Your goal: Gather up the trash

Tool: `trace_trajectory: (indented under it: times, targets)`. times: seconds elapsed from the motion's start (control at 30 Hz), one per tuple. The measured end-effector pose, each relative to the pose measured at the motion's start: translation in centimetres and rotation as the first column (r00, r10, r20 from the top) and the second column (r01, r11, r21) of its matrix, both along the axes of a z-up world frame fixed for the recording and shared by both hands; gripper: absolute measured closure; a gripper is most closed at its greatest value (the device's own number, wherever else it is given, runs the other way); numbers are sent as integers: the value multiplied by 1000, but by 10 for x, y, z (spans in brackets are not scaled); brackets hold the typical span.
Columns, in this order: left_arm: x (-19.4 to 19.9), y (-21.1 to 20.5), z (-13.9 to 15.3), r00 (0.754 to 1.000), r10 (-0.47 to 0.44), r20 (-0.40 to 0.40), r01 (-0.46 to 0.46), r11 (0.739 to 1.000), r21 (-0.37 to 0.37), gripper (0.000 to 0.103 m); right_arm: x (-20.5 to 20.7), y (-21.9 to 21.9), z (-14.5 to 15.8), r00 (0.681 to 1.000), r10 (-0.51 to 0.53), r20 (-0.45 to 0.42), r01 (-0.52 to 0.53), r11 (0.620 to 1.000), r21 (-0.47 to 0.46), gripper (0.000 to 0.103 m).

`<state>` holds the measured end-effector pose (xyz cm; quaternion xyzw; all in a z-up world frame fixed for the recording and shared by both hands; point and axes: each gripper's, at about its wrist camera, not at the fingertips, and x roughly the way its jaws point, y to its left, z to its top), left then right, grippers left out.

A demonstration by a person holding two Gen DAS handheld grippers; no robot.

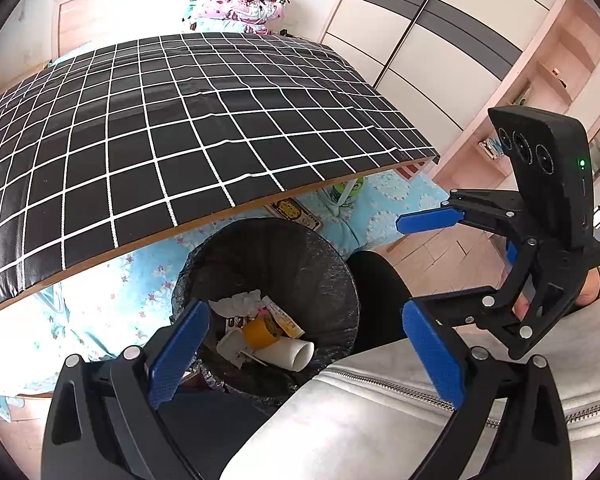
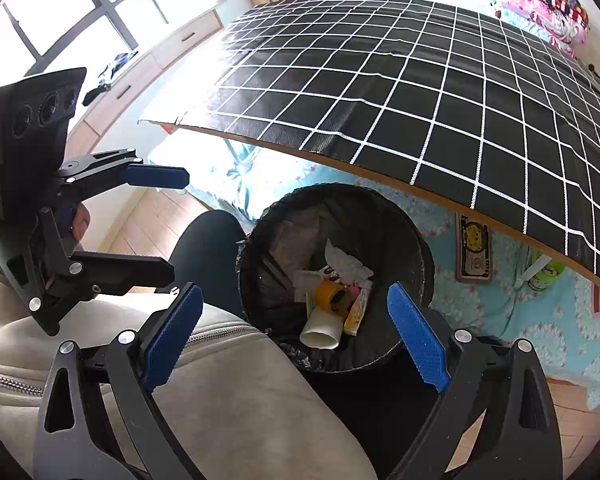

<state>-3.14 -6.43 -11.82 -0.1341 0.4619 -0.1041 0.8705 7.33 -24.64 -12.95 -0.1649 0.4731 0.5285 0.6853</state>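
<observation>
A round black-lined trash bin [image 1: 340, 280] stands on the floor below the table edge; it also shows in the right wrist view [image 2: 420, 248]. Inside lie a yellow tape roll [image 1: 260, 332] [image 2: 330, 295], a white paper tube [image 1: 290, 354] [image 2: 320, 330], crumpled white tissue [image 1: 240, 300] [image 2: 346, 262] and a yellow wrapper [image 2: 358, 312]. My left gripper [image 1: 306, 354] is open and empty above the bin's near side. My right gripper [image 2: 296, 338] is open and empty above the bin. Each gripper shows in the other's view, the right one [image 1: 416, 264] and the left one [image 2: 172, 226].
A table with a black cloth gridded in white [image 1: 160, 140] [image 2: 460, 100] overhangs the bin. A blue patterned mat [image 1: 100, 300] covers the floor beneath, with a green can [image 2: 546, 272] and a flat box [image 2: 474, 254] on it. The person's grey jacket [image 1: 380, 420] and black leg [image 1: 376, 292] are close.
</observation>
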Motion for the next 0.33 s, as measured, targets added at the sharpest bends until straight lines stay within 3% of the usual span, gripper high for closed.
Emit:
trace_trajectory:
  times: [0.33]
  targets:
    - [1,-2,0,1000,-2,-2,2,1000,3,9,0,0,0,1000,0,-2,0,1000,0,9]
